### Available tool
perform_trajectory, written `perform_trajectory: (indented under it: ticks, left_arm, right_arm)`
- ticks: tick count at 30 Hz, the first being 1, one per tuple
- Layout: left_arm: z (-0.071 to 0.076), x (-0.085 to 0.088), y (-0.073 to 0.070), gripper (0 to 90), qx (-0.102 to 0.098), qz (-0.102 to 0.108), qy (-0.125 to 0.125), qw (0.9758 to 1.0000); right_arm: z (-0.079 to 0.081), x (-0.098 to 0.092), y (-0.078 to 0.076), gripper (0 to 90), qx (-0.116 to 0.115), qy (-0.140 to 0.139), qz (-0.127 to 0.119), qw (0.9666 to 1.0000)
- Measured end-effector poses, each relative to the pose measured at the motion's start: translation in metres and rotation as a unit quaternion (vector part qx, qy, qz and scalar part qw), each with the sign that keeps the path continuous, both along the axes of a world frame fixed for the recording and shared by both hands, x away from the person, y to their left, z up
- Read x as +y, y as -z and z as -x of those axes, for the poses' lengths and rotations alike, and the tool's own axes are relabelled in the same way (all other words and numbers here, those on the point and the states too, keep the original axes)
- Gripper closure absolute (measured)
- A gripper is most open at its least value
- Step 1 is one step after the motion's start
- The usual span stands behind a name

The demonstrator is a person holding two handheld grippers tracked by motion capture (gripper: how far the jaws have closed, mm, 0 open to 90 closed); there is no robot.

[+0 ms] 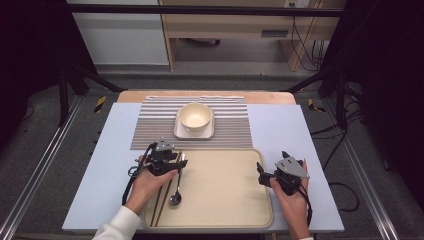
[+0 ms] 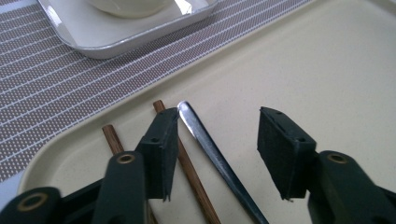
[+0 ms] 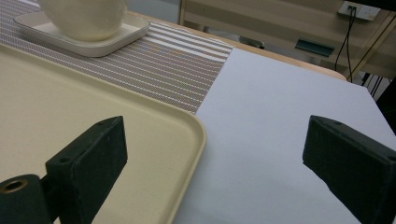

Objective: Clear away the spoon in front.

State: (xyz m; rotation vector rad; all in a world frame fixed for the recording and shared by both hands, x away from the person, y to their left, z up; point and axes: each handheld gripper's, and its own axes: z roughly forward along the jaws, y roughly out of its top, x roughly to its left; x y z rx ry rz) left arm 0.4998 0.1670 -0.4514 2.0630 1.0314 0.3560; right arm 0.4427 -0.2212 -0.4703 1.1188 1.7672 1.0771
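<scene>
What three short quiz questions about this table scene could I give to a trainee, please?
1. True or false: the spoon lies on the beige tray.
2. What lies between the open jaws of the left tongs? A) a chopstick B) the spoon handle C) nothing
3. On what does the cream bowl stand?

Key
1. True; it lies beside the two chopsticks at the tray's left side.
2. B; the pads do not press on the handle, and one chopstick runs under the left jaw.
3. On a small square plate, which rests on the striped placemat.
</scene>
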Motion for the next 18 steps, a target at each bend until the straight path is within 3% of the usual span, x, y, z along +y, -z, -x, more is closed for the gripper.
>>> perform_trajectory:
  ticks: [8,18]
  left_arm:
    - [-0.004,0.002,-0.005,37.5,-0.021,0.020,-0.005,0.9996]
    - [-0.018,-0.003,-0.016,26.5,-0.062,0.029,0.003,0.9976]
  right_arm:
    - [0.000,0.000,0.000,6.0,0.001,0.002,0.000,1.0000]
    - [-0.001,0.001,0.002,5.3,-0.002,0.008,0.003,1.0000]
